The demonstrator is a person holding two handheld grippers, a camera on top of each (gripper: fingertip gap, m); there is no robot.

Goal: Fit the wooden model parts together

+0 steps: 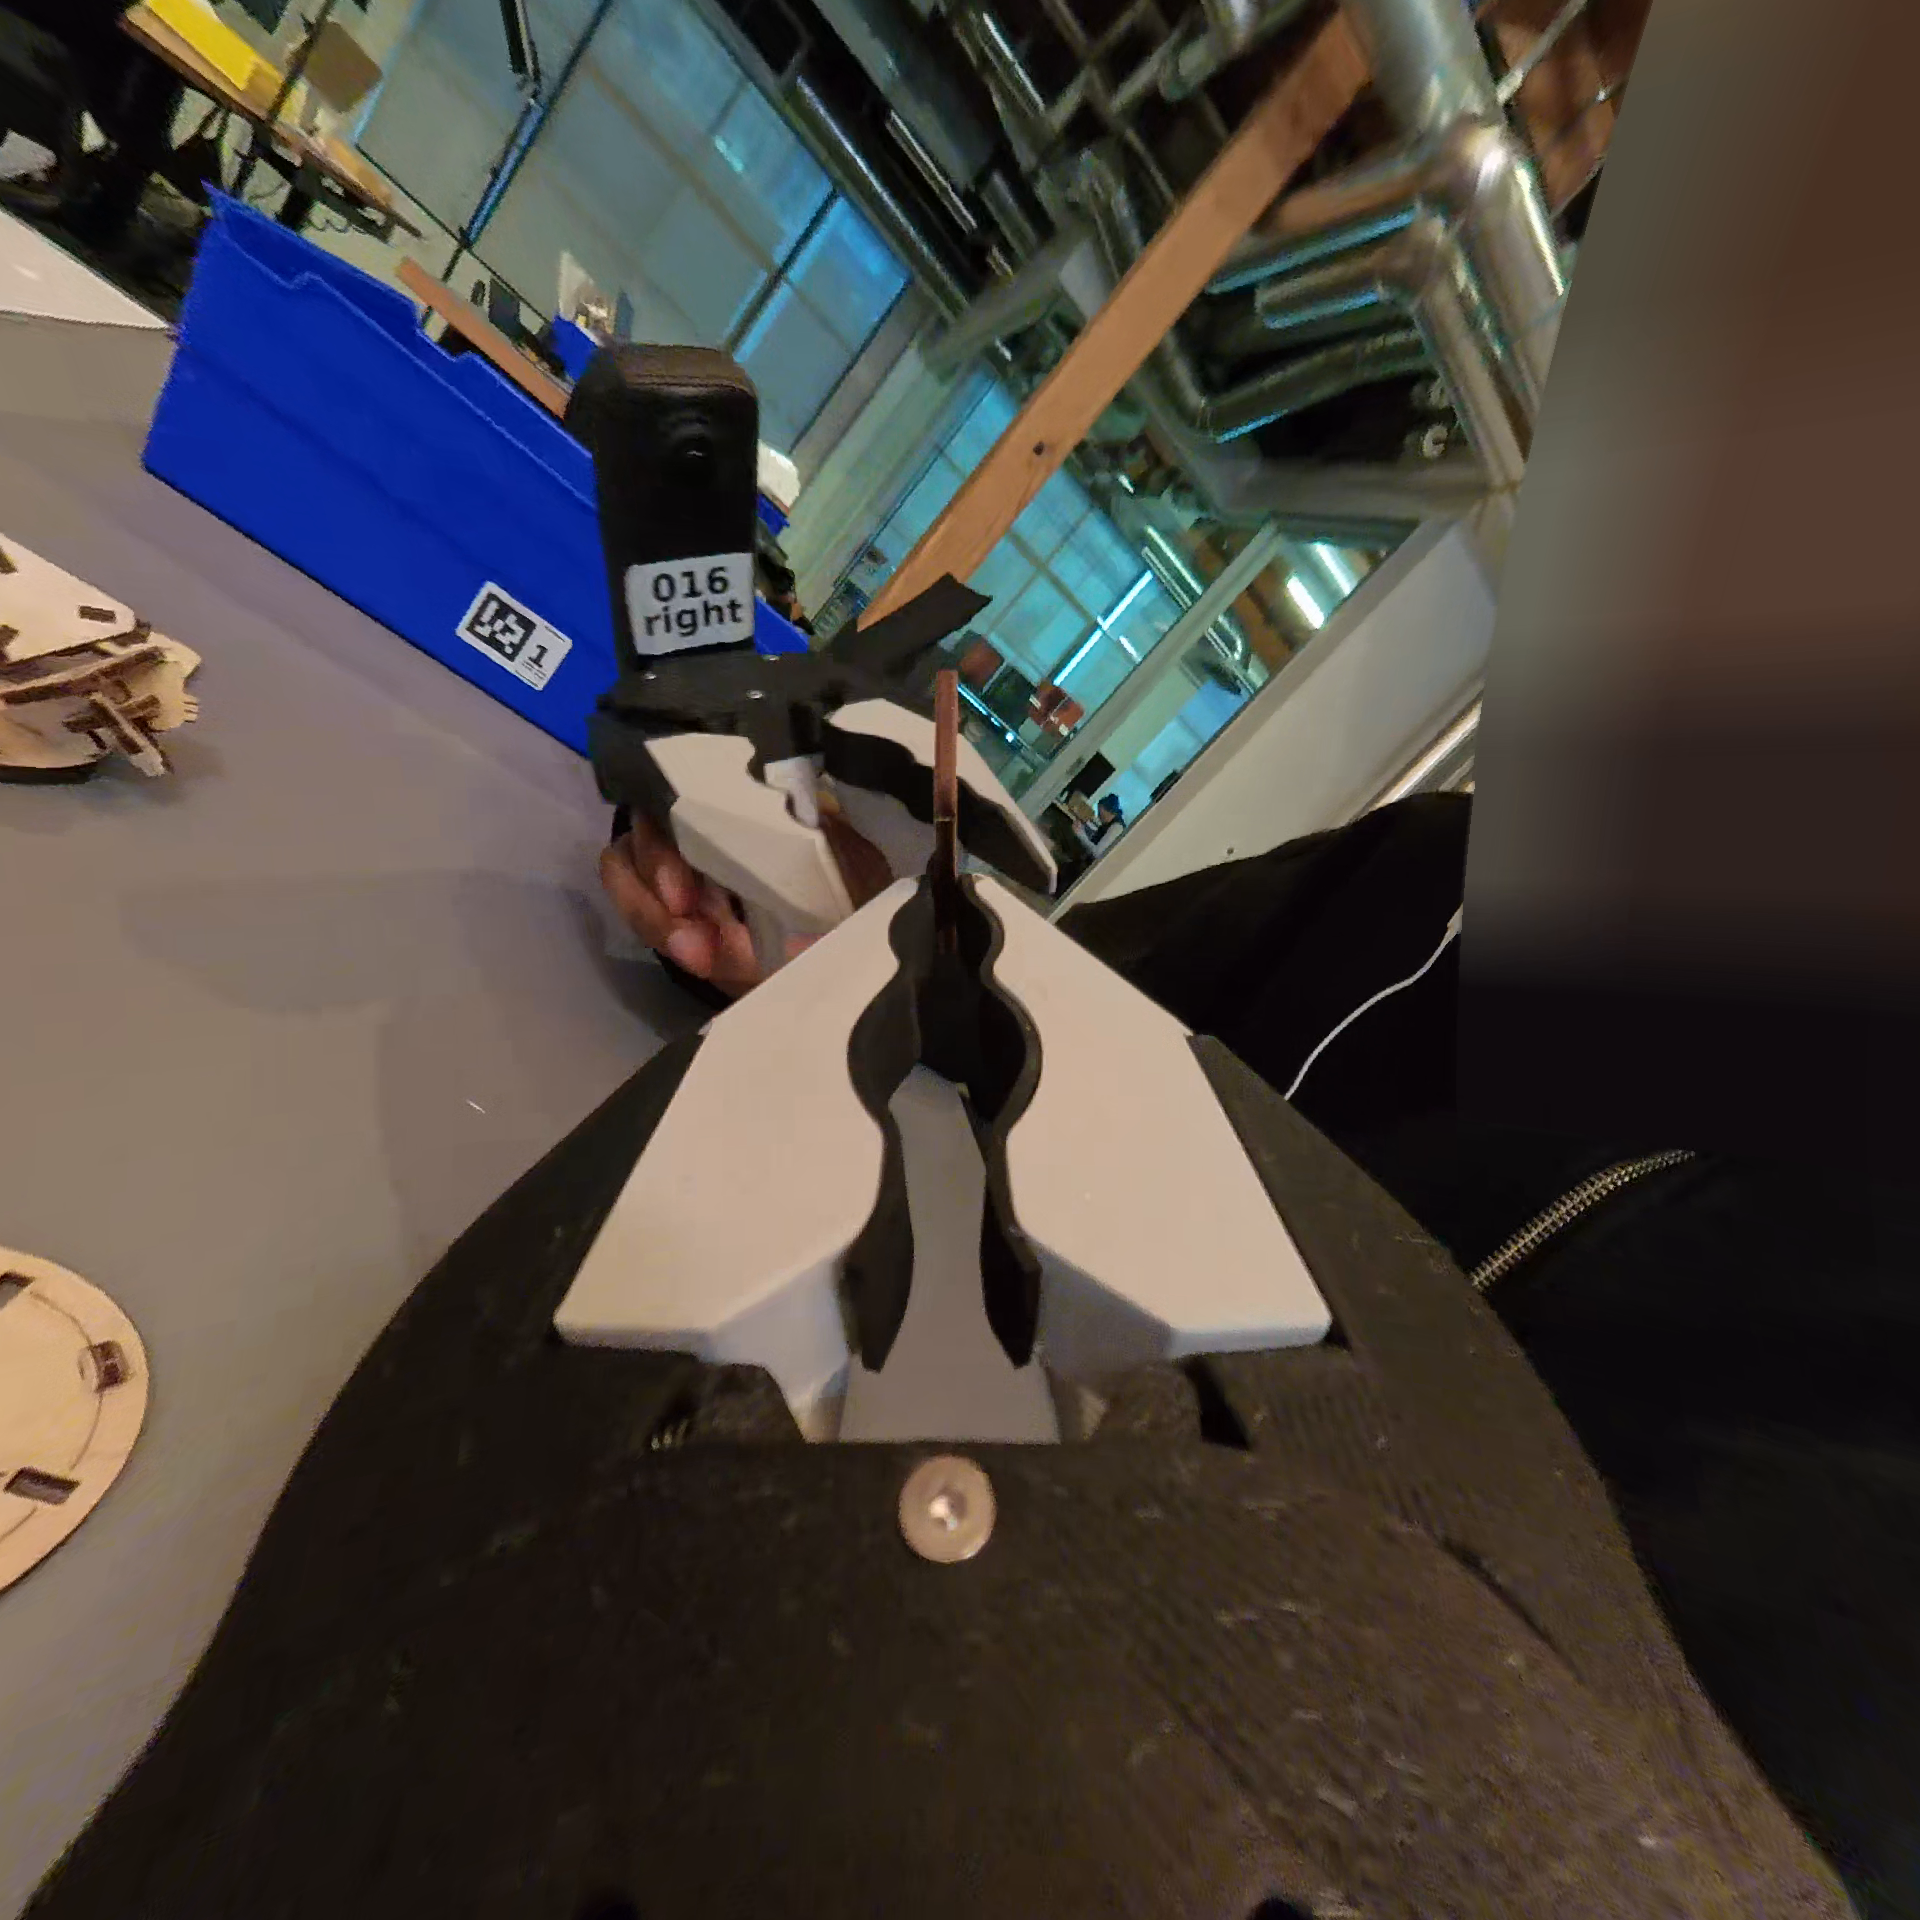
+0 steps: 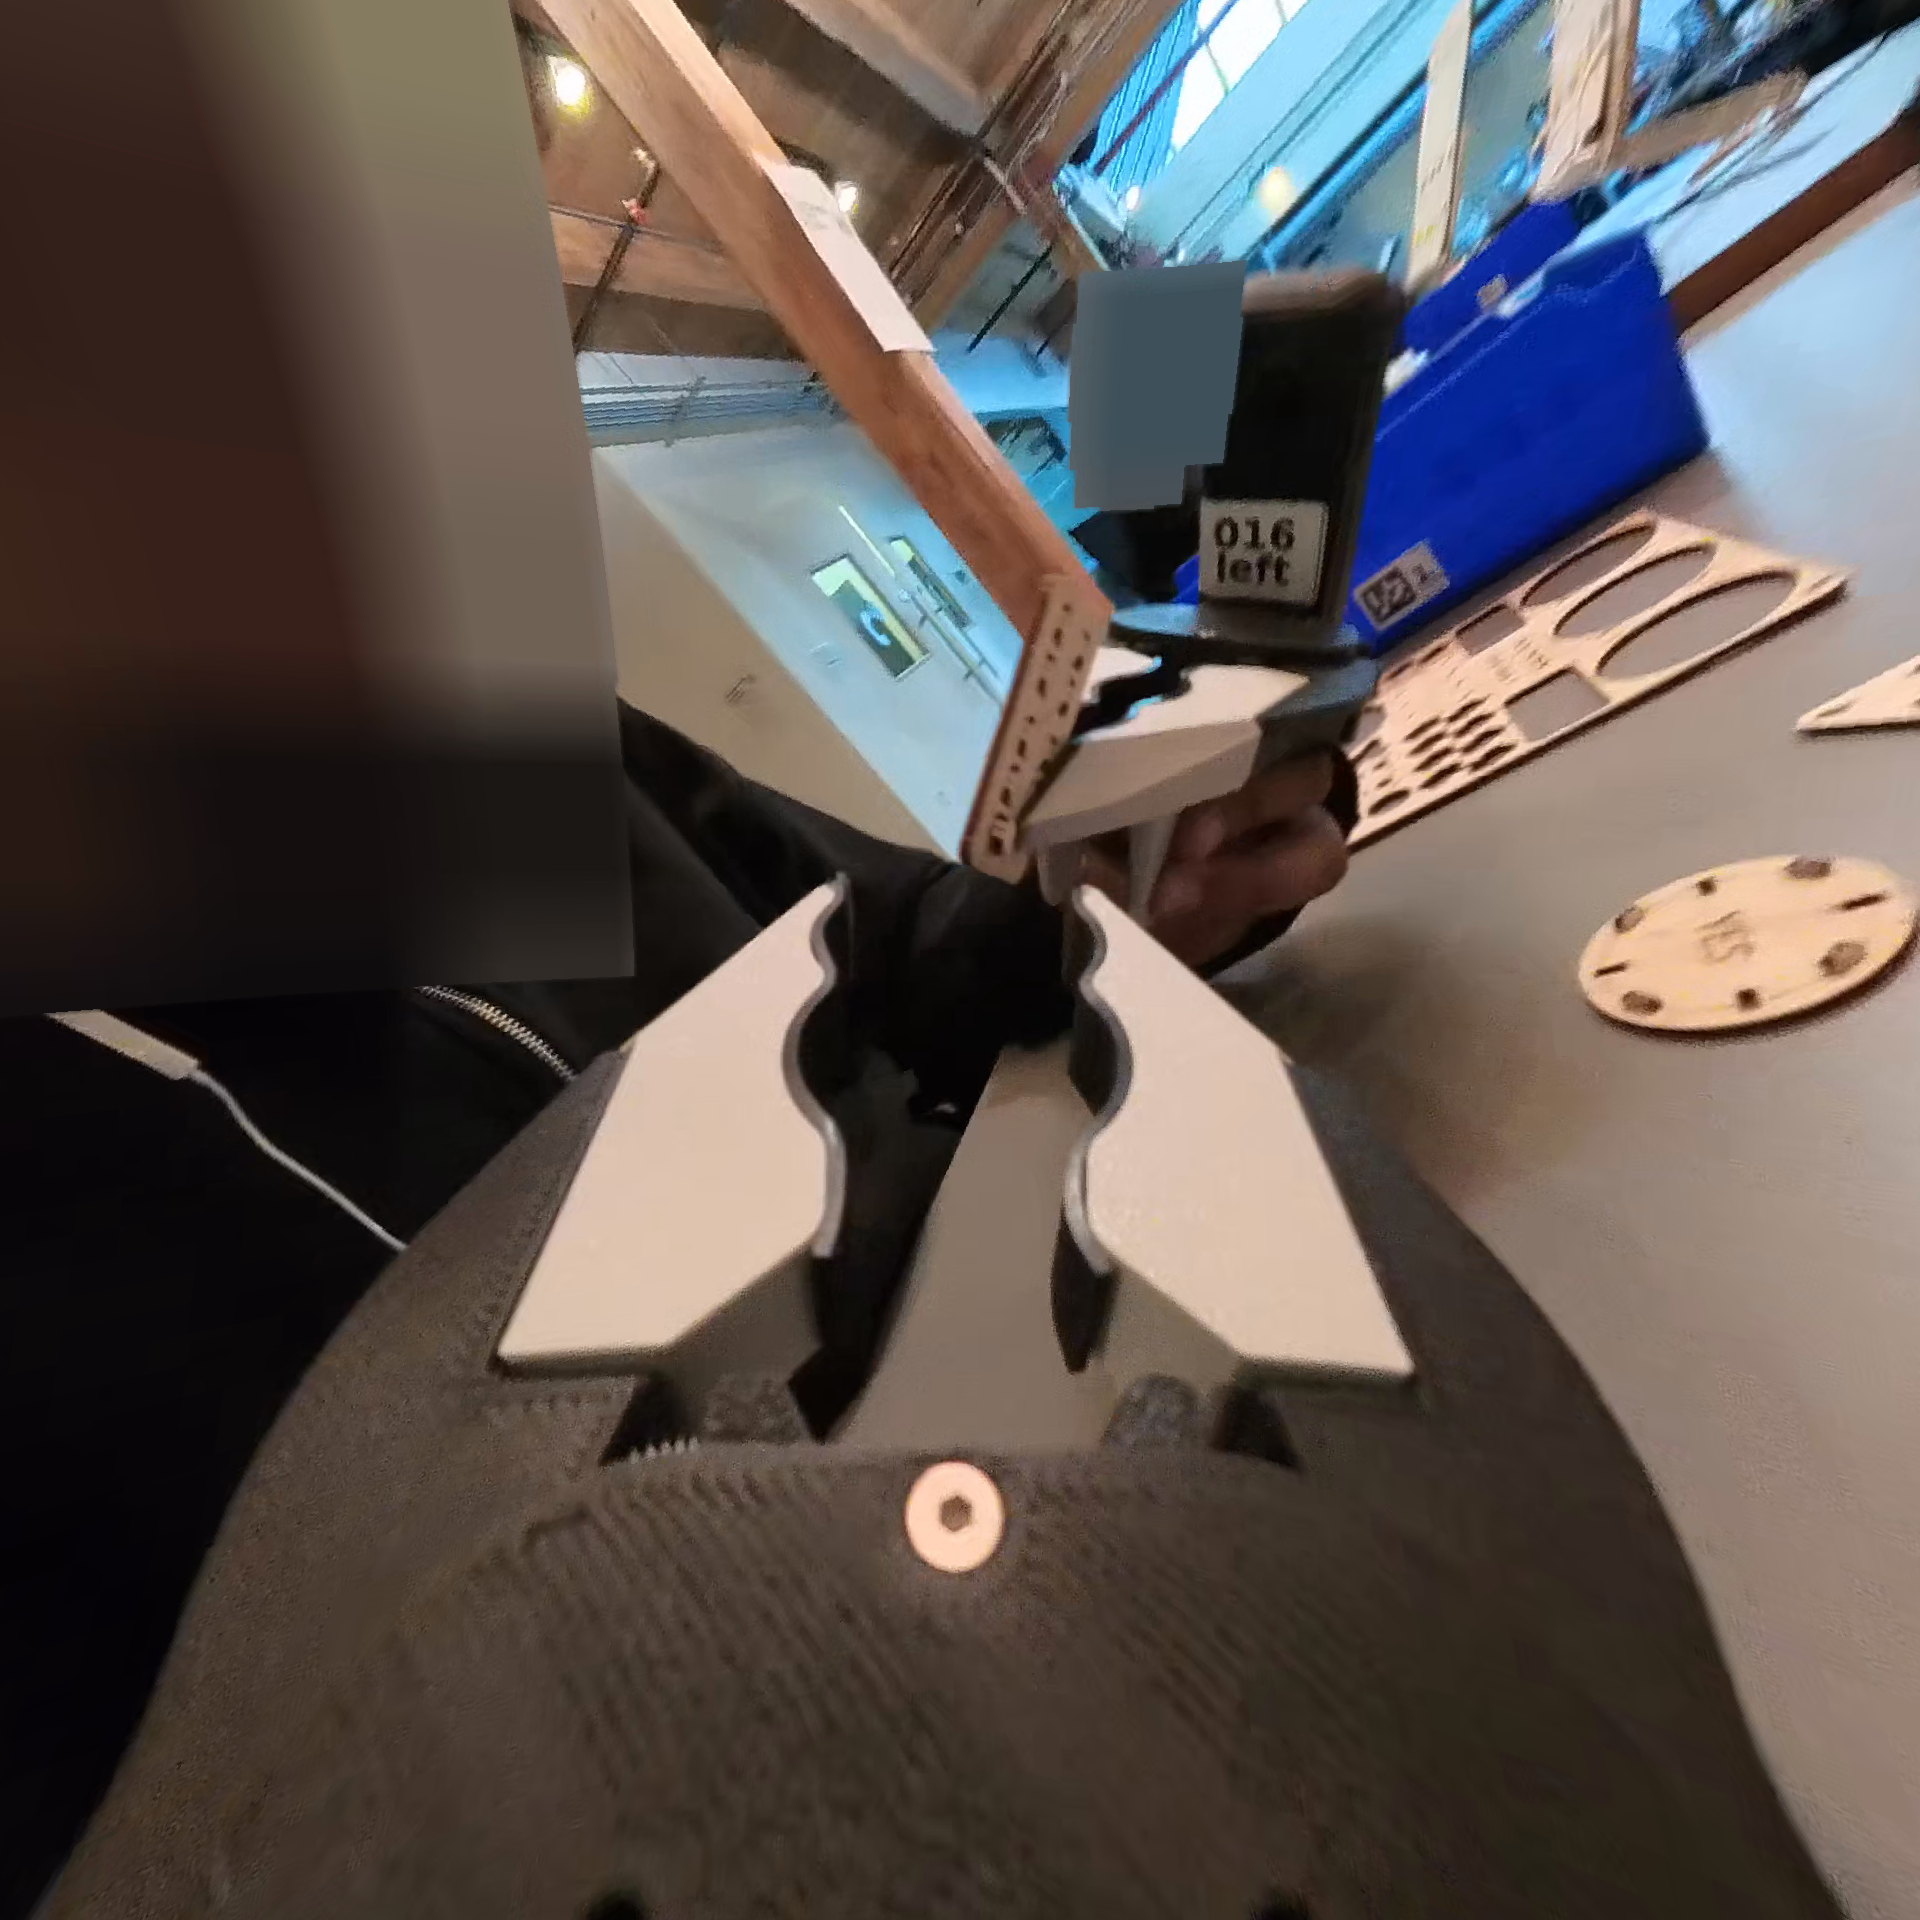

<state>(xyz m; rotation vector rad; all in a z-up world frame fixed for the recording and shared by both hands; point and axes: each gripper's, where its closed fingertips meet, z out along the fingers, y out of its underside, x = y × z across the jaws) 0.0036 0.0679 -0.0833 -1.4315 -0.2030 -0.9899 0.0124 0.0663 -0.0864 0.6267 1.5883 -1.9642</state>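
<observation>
Left wrist view shows the left gripper [image 1: 943, 894] closest to the camera, with its white fingers [image 1: 810, 1039] closed tight on a thin brown wooden strip full of small holes [image 1: 947, 769]. Seen edge on, the strip sticks straight up toward 12 o'clock from the fingertips. Just past it, at about 11 o'clock, is the right gripper [image 1: 831, 821] with a hand [image 1: 675, 894] around its handle. Its fingers stand apart and nothing is between them. A flat round wooden disc with little slots [image 1: 52, 1403] lies on the grey table [image 1: 312, 987] at 8 o'clock. A pile of pale wooden cut-out pieces [image 1: 73, 665] sits at 9 o'clock. Farther away, at 10 o'clock, stands a big blue plastic box [image 1: 343, 447].

Right wrist view shows the same open fingers [image 2: 727, 1091] up close, wide apart and holding nothing. Just beyond them, at 12 o'clock, the left gripper [image 2: 1049, 790] pinches the strip [image 2: 1029, 727], which leans up and to the right. The round disc [image 2: 1745, 940] lies at 3 o'clock. A flat wooden sheet with many cut-out holes [image 2: 1558, 665] lies past it at 2 o'clock. The blue box [image 2: 1538, 395] is farthest, at 1 o'clock. A person's dark jacket [image 2: 208, 1195] fills the 9 o'clock side.
</observation>
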